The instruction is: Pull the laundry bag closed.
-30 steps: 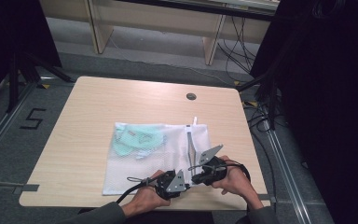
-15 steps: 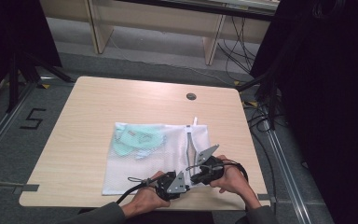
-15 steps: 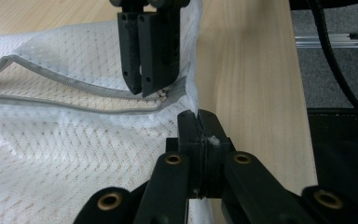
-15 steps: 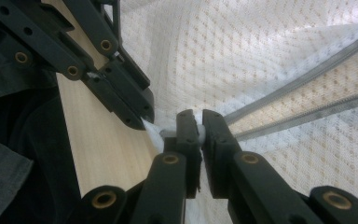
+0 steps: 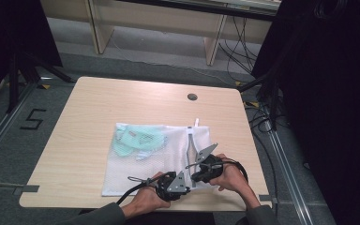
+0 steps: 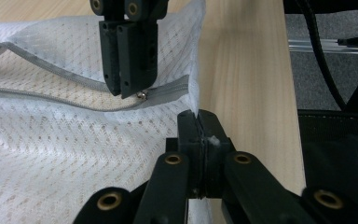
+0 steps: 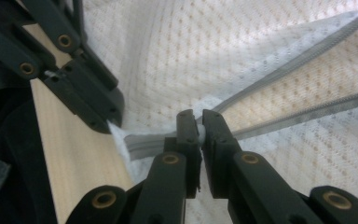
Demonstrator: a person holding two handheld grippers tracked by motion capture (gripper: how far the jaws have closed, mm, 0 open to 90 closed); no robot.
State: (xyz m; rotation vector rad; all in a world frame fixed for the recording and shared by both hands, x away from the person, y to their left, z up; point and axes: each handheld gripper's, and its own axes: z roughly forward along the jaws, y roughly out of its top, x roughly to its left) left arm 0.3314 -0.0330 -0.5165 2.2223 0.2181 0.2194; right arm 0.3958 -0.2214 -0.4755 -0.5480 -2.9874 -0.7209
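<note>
Writing: a big "5" (image 5: 32, 119) is marked on the floor, far off to the left of both grippers. The green thing inside the bag has a small mark on it, too small to read.

Bag: a white net bag (image 5: 136, 168) lies flat on the wooden table (image 5: 93, 108), right in front of both grippers. Its zip side is the side nearest the right gripper.

Left gripper: the left gripper (image 6: 198, 122) has its jaws pressed together on the corner edge of the bag. The white net sticks up just above its tips.

Right gripper: the right gripper (image 7: 196, 122) has its jaws squeezed on the small zip pull (image 7: 199, 133), at the closed end of the grey zip (image 7: 303, 74). A thin gap shows between the tips, with the pull in it.

How close: the two grippers are just beside each other at the near right corner of the bag. In the left gripper view the right gripper hangs down from the top, with a shiny bit of metal (image 6: 141, 95) at its tips.

Zip: past the right gripper the zip is open, and its two grey sides spread apart.

High view: this one shows both hands, the left hand (image 5: 145, 201) and the right hand (image 5: 229, 178), and a green cloth thing (image 5: 138, 140) inside the bag, far ahead of the left gripper. It also shows a round hole (image 5: 192, 97) in the table, well past the bag.

Gripper views: these show the tiny holes in the net and the zip up close. The high view is too far off for that.
</note>
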